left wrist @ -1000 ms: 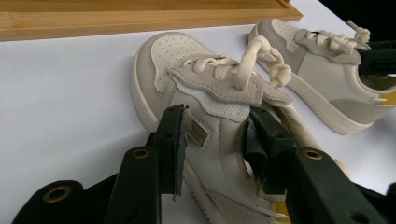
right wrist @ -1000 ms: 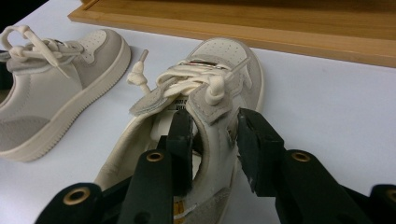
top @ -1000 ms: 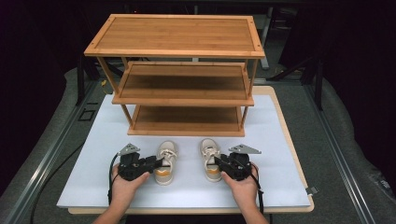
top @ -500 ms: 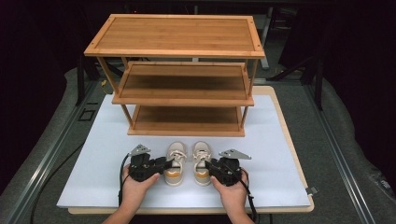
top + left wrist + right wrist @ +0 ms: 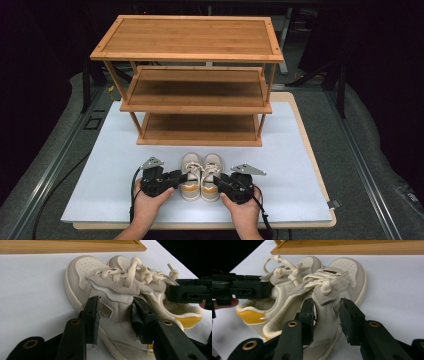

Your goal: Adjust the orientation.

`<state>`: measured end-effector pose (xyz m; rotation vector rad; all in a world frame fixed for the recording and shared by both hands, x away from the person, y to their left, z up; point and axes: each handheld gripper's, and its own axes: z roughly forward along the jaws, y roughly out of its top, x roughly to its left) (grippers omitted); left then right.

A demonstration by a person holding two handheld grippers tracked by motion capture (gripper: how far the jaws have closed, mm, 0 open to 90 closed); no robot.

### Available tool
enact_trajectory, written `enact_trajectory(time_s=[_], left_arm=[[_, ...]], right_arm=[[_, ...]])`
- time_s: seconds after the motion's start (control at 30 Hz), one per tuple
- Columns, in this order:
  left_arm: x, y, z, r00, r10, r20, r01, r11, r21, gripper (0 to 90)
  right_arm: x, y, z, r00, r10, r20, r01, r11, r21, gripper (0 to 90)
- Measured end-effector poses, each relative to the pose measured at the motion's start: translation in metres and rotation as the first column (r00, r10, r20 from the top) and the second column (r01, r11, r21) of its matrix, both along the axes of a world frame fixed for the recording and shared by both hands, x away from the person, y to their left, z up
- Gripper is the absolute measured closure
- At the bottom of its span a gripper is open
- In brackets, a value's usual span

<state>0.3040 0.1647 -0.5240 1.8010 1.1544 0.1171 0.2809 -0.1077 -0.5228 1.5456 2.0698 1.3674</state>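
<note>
Presently, pair of small shoes, brought together on the counter (image 5: 125, 165)

- Left shoe (image 5: 191, 165): between the jaws of the left tool (image 5: 182, 176), toe pointing away from the person, heel nearest them; it touches its mate on the side away from that tool.
- Right shoe (image 5: 211, 165): between the jaws of the right tool (image 5: 216, 179), same heading, sole flat on the counter.
- Long axis: both shoes run heel-to-toe toward the rack (image 5: 200, 90); each tool reaches in from the outer flank, so its jaws cross that axis at the mid-foot.
- Left tool, state: clenched on the left shoe; in the left gripper view both pads press into the upper below the laces.
- Right tool, state: its jaws have just been opening; the right shoe is between them, and in the right gripper view the outer pad looks just clear of the side, so released, by my reading.
- Rack, bearing: ahead of both tools, beyond the toes; the lowest shelf is nearest.
- Nearer hand: neither; each shoe has its own.
- Left hand (image 5: 150, 205), right hand (image 5: 245, 210): low over the near edge of the counter, tools held level and pointing inward at each other.
</note>
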Motion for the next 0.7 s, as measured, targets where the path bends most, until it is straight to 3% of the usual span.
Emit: enact_trajectory(time_s=[0.1, 0.2, 0.3, 0.47, 0.63, 0.7], left_arm=[[-0.0006, -0.0009, -0.0001, 1.0, 0.002, 0.007, -0.002, 1.0, 0.006, 59.9], [0.0018, -0.0006, -0.0002, 0.9999, 0.003, -0.01, -0.003, 0.9999, -0.014, 60.0], [0.0, -0.004, -0.0007, 0.9996, 0.022, 0.018, -0.022, 0.9997, 0.006, 60.1], [0.0011, -0.0003, -0.0022, 0.9999, 0.01, 0.013, -0.01, 0.9999, -0.011, 59.9], [-0.0028, 0.0007, -0.0055, 0.9988, 0.029, 0.039, -0.028, 0.9992, -0.027, 58.7], [-0.0025, 0.0019, -0.0059, 0.9991, 0.03, 0.03, -0.029, 0.9989, -0.036, 57.5]], right_arm=[[-0.0014, 0.001, 0.0002, 1.0, 0.001, 0.002, -0.001, 1.0, -0.006, 64.8], [-0.0009, 0.0006, -0.0001, 1.0, -0.002, -0.006, 0.002, 1.0, 0.003, 65.2], [-0.0015, 0.0043, -0.0005, 0.9997, -0.013, 0.018, 0.014, 0.9997, -0.019, 65.0], [-0.0004, 0.0031, -0.0014, 0.9997, -0.006, 0.025, 0.007, 0.9999, -0.016, 64.0], [-0.0018, 0.0018, -0.0035, 0.9991, -0.016, 0.04, 0.016, 0.9999, -0.005, 61.5], [-0.0012, 0.002, -0.0025, 0.9992, -0.025, 0.031, 0.025, 0.9997, 0.0, 60.0]])
